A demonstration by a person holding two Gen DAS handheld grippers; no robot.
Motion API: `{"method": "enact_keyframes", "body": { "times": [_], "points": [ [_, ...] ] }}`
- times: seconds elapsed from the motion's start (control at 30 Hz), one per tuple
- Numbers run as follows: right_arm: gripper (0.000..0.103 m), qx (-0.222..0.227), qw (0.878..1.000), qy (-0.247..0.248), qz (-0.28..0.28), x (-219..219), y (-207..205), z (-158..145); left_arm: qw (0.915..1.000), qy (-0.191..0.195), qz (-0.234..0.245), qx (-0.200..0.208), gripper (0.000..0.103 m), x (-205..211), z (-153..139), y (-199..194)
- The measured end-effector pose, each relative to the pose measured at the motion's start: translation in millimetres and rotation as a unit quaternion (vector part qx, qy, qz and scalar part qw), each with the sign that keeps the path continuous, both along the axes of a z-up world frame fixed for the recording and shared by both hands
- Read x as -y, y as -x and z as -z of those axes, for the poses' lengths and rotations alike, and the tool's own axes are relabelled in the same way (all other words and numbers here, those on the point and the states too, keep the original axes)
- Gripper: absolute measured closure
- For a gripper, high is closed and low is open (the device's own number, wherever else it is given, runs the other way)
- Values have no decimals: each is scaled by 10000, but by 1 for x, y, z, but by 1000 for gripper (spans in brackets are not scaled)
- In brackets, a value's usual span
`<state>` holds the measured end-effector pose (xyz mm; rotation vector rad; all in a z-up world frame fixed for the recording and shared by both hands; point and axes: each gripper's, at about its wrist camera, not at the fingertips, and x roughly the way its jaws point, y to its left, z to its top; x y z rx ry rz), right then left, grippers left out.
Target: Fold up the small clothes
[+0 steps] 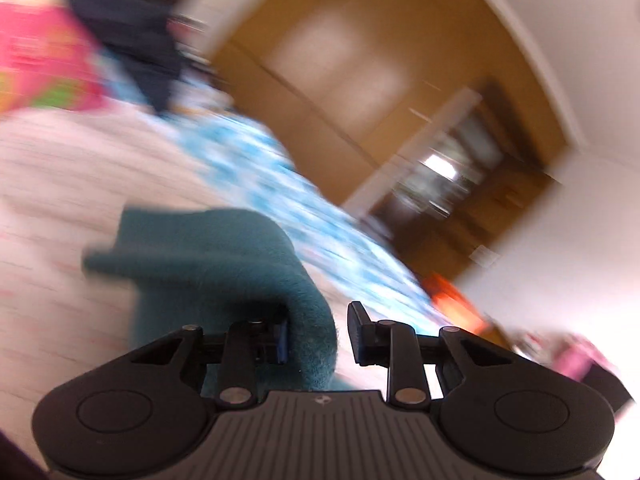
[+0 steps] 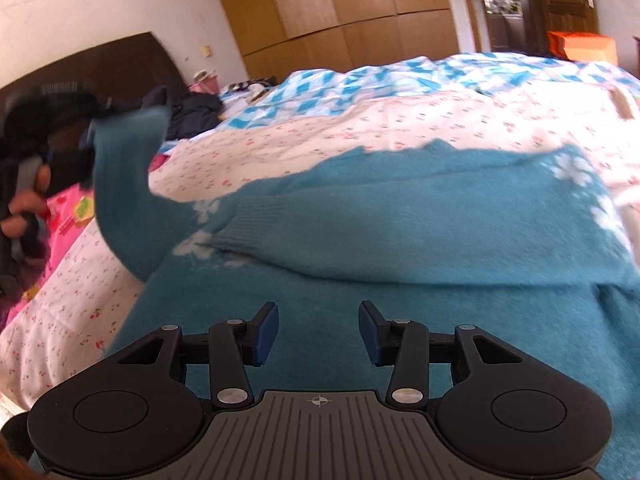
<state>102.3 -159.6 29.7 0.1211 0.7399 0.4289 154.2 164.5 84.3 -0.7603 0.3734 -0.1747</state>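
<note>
A teal fuzzy sweater (image 2: 400, 232) with white flower motifs lies on the bed, one sleeve folded across its body. My left gripper (image 1: 318, 336) has the other teal sleeve (image 1: 224, 264) between its jaws, but the jaws stand apart and the right finger (image 1: 356, 332) does not touch the cloth. In the right wrist view the left gripper (image 2: 86, 136) holds that sleeve (image 2: 120, 184) lifted at the far left. My right gripper (image 2: 318, 334) is open and empty, low over the sweater's body.
The bed has a white cherry-print cover (image 2: 360, 128) and a blue-white checked quilt (image 2: 360, 80). Dark clothes (image 2: 188, 112) and a pink item (image 1: 44, 56) lie near the headboard (image 2: 120, 64). A wooden wardrobe (image 2: 340, 8) stands behind.
</note>
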Motion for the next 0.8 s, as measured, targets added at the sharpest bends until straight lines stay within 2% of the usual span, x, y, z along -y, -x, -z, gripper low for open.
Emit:
{"method": "enact_keyframes", "body": {
  "times": [0.03,0.1,0.13,0.17,0.2,0.27,0.37,0.53,0.67,0.8],
  "points": [
    [61,-28,9999,-61,111,9,1,1,9992,-68,396,41,69,28,-6,-8],
    [61,-97,9993,-164,336,24,1,4,9937,-349,1069,-28,54,85,-11,-23],
    [61,-131,9987,-218,447,33,0,5,9896,-566,1320,-115,37,111,-11,-29],
    [61,-145,9982,-260,528,40,0,5,9855,-842,1457,-216,27,134,-8,-34],
    [61,-128,9976,-292,609,47,-1,5,9824,-1079,1494,-300,27,150,-3,-36],
    [59,-68,9964,-371,762,59,-3,1,9784,-1238,1584,-476,27,165,7,-37],
    [58,-41,9936,-615,942,75,-7,-1,9768,-1271,1537,-775,26,161,19,-26],
    [57,-235,9879,-1006,1161,91,-14,0,9785,-1406,943,-1181,24,113,45,9],
    [57,-339,9850,-1051,1329,93,-17,2,9792,-1502,565,-1246,24,91,58,43],
    [56,-537,9808,-1053,1551,98,-21,8,9827,-1404,256,-1182,24,78,68,64]
  ]
}}
